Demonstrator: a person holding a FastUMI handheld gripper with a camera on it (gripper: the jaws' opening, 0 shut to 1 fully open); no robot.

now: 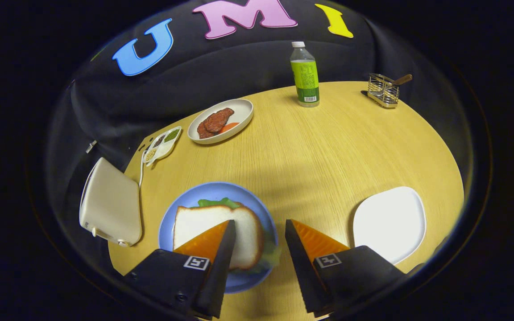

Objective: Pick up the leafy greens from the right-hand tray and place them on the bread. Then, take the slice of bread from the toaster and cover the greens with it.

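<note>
A slice of white bread (203, 223) lies on the blue plate (214, 189), with leafy greens (219, 203) peeking out from under its far edge and near its right side. My gripper (259, 232) hovers open above the plate's right part; its left finger overlaps the bread, its right finger is over bare table. Nothing is held between the fingers. The cream toaster (110, 205) stands left of the plate. The white tray (391, 223) to the right of the fingers holds nothing.
Beyond the plate are an oval dish with meat and a carrot piece (221, 121), a small divided dish of seasonings (163, 145), a green-labelled bottle (305, 76) and a wire rack (383, 90) at the table's far edge. The round wooden table (328, 151) ends just past them.
</note>
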